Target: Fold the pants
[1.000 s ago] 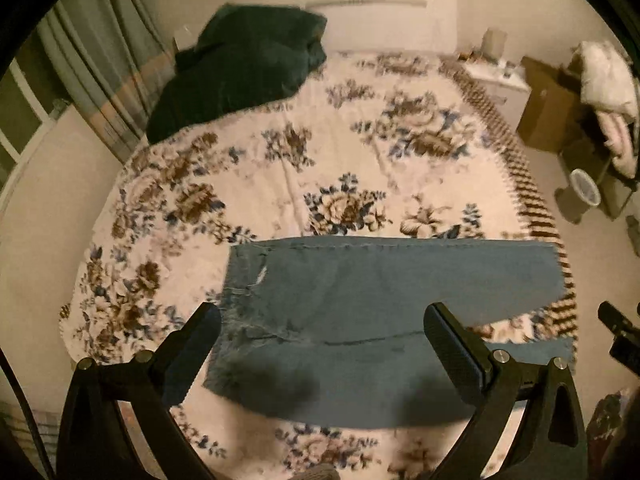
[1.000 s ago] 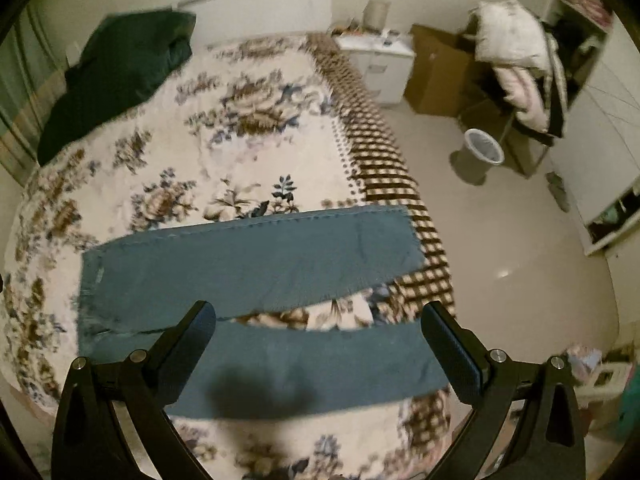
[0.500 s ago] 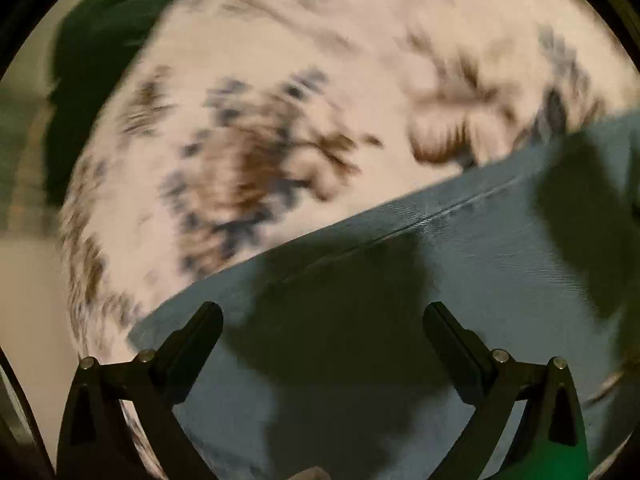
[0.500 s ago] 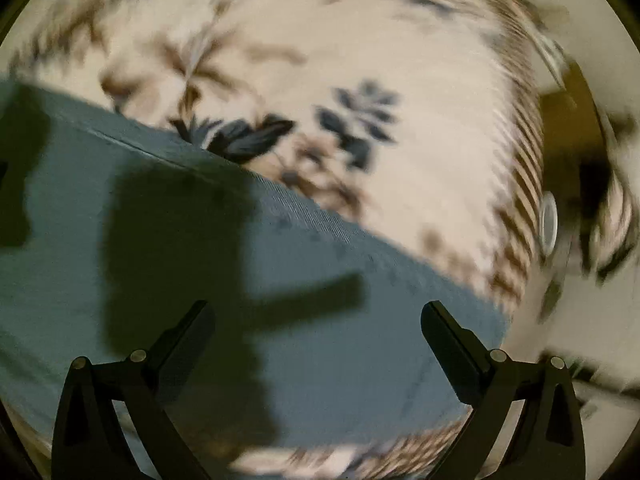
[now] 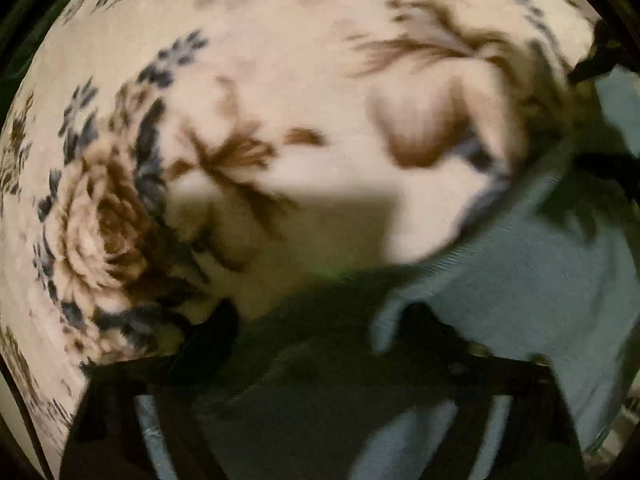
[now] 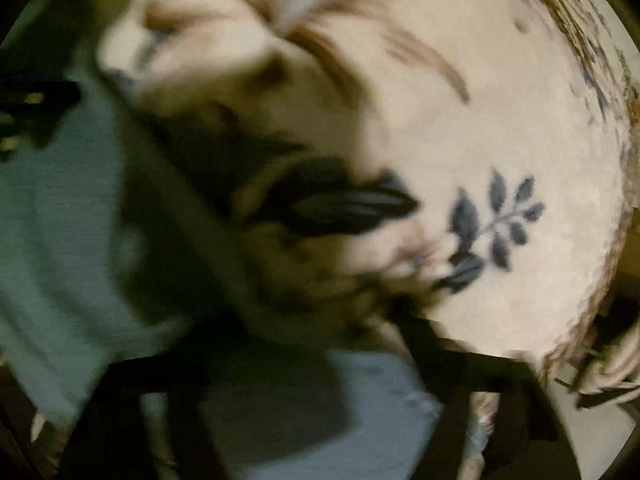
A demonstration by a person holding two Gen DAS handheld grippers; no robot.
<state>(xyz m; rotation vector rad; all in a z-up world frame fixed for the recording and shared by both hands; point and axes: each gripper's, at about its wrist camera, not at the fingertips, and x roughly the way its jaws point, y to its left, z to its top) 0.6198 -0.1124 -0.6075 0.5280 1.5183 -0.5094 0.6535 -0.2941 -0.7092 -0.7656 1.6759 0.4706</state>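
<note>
Both grippers are down on the bed, right at the far edge of the pants (image 5: 540, 280), which lie flat on the floral bedspread (image 5: 280, 100). The picture is blurred, but the step looks like the opening grasp for a fold.

The left gripper (image 5: 320, 320) has its fingers closing with denim bunched between them; whether they already pinch the cloth, I cannot tell.

Same story on the right: the right gripper (image 6: 296, 344) is closing over the blue fabric edge (image 6: 360, 400), bedspread just beyond, grip not yet certain.

Next move, I'd say: finish both pinches, make sure each catches the pants alone and not the bedspread, then lift together and carry the edge across.
</note>
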